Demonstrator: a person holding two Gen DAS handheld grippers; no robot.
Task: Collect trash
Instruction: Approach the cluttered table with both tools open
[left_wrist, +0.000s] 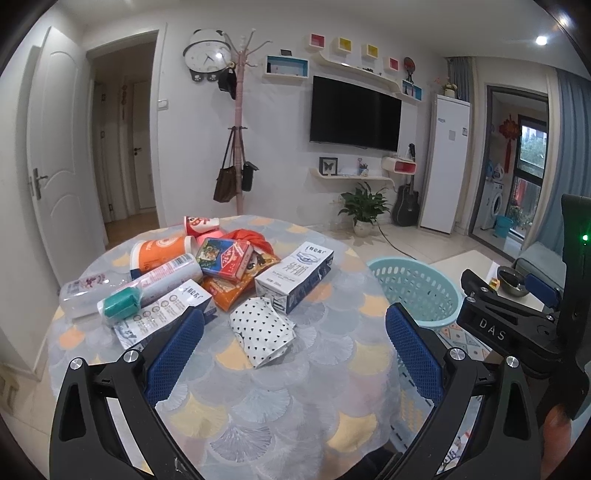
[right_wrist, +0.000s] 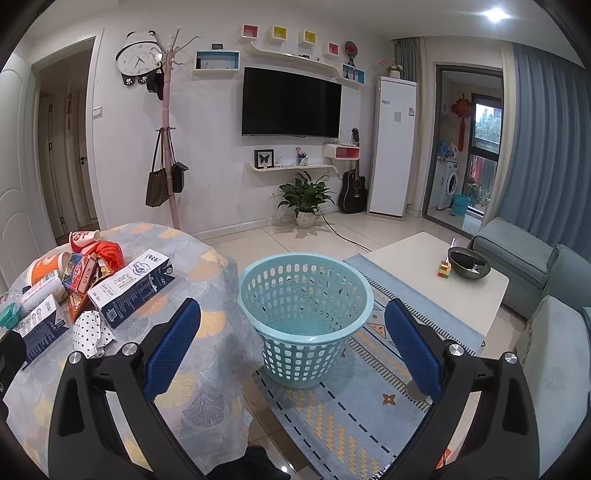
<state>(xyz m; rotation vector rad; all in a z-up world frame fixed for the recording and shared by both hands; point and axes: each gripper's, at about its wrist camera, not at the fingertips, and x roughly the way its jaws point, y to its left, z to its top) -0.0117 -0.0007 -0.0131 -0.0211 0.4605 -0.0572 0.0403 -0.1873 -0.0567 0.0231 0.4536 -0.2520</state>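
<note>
Pale blue plastic, full of holes: that is the basket (right_wrist: 306, 295) on the rug (right_wrist: 347, 417) beside the table (left_wrist: 266, 398), and as far as I can see it has nothing in it yet. All the trash sits in a heap on the tablecloth: two milk cartons (left_wrist: 295, 277), a spotted paper bag (left_wrist: 264, 330) nearest me, an orange snack packet (left_wrist: 231, 291), a small box (left_wrist: 225, 258), an orange tub (left_wrist: 162, 253), a paper cup (left_wrist: 201, 224) and a couple of bottles (left_wrist: 166, 284). My left gripper (left_wrist: 295, 354) hangs over the table with its jaws wide apart and nothing in them; my right gripper (right_wrist: 293, 350) is just as open and empty, above the basket. The heap worries me: things lean on each other, so pulling one out could roll a bottle off the edge. The spotted bag looks crumpled and soft, so a shallow pinch might slip. Small scraps could also fall through the basket's holes.
</note>
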